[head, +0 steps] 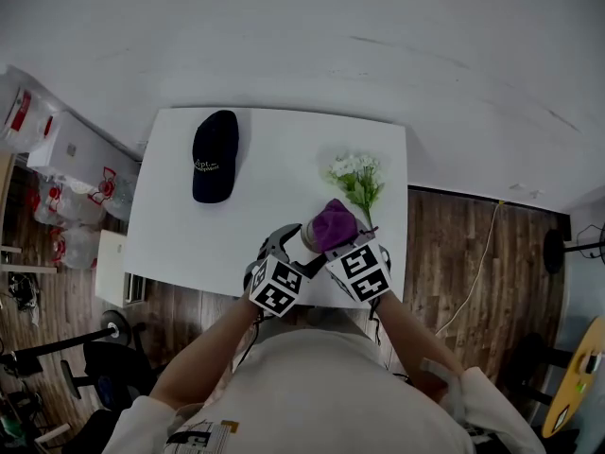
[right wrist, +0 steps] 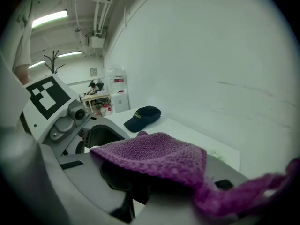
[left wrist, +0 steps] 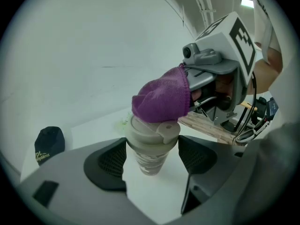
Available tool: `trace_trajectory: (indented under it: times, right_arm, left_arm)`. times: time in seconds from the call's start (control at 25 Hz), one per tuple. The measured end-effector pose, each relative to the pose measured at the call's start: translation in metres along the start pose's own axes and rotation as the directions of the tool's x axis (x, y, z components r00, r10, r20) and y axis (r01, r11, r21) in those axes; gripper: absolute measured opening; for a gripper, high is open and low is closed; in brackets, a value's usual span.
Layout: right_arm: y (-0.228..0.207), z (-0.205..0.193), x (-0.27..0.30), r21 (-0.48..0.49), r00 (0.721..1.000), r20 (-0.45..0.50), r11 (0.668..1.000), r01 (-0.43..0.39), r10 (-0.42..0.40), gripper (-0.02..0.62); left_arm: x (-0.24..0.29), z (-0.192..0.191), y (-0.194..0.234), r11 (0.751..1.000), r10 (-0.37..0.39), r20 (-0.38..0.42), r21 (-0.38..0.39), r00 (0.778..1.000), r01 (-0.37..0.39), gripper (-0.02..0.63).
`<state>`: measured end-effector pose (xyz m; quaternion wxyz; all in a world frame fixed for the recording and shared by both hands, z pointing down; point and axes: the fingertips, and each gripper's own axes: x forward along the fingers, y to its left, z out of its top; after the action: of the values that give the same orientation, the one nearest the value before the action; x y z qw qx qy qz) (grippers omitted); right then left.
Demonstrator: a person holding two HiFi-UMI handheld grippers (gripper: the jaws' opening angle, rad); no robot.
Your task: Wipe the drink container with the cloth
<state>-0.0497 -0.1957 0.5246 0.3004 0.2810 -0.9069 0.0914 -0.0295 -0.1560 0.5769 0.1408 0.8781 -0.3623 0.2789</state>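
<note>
The drink container (left wrist: 151, 150), a pale lidded cup with a patterned side, stands on the white table (head: 274, 168) near its front edge. My left gripper (left wrist: 152, 161) is shut on it, a pad against each side just under the lid. From above, the cup (head: 305, 238) shows between both grippers. A purple knitted cloth (left wrist: 161, 100) rests bunched on the lid, held by my right gripper (head: 338, 241) from the right. In the right gripper view the cloth (right wrist: 159, 158) drapes over the jaws and hides them and the cup.
A dark blue cap (head: 215, 155) lies at the table's far left. A small bunch of white flowers (head: 357, 180) lies just beyond the cup. A wall stands behind the table; wooden floor and clutter lie beside it.
</note>
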Motion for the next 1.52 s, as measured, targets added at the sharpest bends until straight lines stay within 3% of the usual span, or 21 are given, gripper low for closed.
trace_trajectory:
  times: [0.2,0.44,0.56,0.72,0.92,1.08,1.2,1.32,1.52]
  right_arm:
    - [0.044,0.000,-0.008,-0.003,0.993,0.011,0.993,-0.114,0.114,0.040]
    - [0.045,-0.021,-0.033,0.093,0.988,0.000,0.984,-0.152,0.152,0.040]
    - [0.034,-0.037,-0.048,0.110,0.992,-0.031,0.986,-0.121,0.125,0.040]
    - [-0.003,-0.052,-0.069,0.171,0.999,-0.028,0.985,-0.024,0.029,0.040]
    - [-0.045,-0.047,-0.087,0.265,0.997,0.061,0.964,0.030,-0.048,0.040]
    - [-0.065,-0.033,-0.091,0.353,0.982,0.174,0.936,0.006,-0.072,0.040]
    - [-0.074,-0.020,-0.090,0.386,0.965,0.250,0.922,-0.031,-0.073,0.040]
    - [-0.082,-0.009,-0.086,0.385,0.948,0.313,0.921,-0.063,-0.066,0.040]
    - [-0.088,0.005,-0.070,0.367,0.928,0.372,0.922,-0.122,-0.026,0.040]
  left_arm:
    - [0.004,-0.003,-0.001,0.999,0.027,-0.054,0.028,0.998,-0.026,0.373]
    - [0.003,-0.003,0.000,1.000,0.022,-0.051,0.022,0.998,-0.021,0.374]
    - [0.003,-0.004,0.001,0.999,0.024,-0.047,0.025,0.999,-0.023,0.374]
    - [-0.004,-0.009,0.002,0.995,-0.010,-0.061,-0.102,0.998,0.003,0.373]
    - [-0.034,0.012,0.005,0.985,-0.003,0.017,-0.170,1.000,0.006,0.373]
    - [-0.037,0.040,0.001,0.990,0.040,0.084,-0.142,0.996,-0.028,0.373]
    - [-0.019,0.057,0.005,0.990,0.108,0.059,-0.097,0.992,-0.102,0.374]
    - [0.005,0.058,0.014,0.980,0.176,0.010,-0.099,0.984,-0.174,0.385]
    - [0.018,0.058,0.007,0.986,0.140,-0.011,-0.094,0.990,-0.140,0.399]
